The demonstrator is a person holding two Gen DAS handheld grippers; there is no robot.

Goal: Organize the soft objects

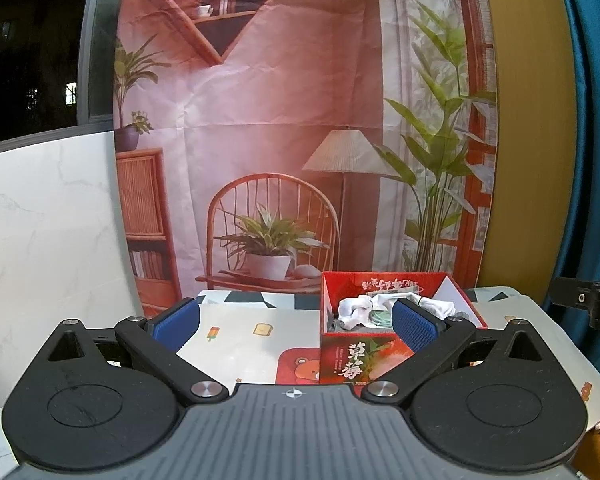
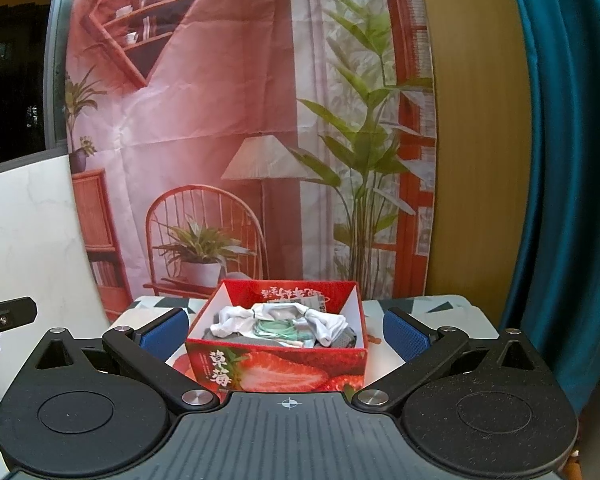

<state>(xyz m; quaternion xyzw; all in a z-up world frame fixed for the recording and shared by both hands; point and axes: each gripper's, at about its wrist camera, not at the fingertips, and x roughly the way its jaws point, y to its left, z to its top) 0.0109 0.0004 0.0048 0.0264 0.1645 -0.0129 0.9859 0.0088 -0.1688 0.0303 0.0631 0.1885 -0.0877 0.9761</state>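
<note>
A red strawberry-print box [image 2: 276, 368] stands on the patterned tablecloth [image 1: 236, 332]. It holds several soft items: white socks [image 2: 240, 320], a green-striped piece [image 2: 278, 327] and grey cloth. In the left wrist view the box [image 1: 360, 360] sits to the right, with white socks [image 1: 358, 308] inside. My left gripper [image 1: 296, 322] is open and empty, its right finger in front of the box. My right gripper [image 2: 286, 332] is open and empty, its blue fingers on either side of the box's front.
A printed backdrop [image 2: 240, 140] of a room hangs behind the table. A white marble panel [image 1: 44, 240] stands at the left. A blue curtain [image 2: 560, 160] hangs at the right. The other gripper's black edge [image 1: 588, 300] shows at the right of the left wrist view.
</note>
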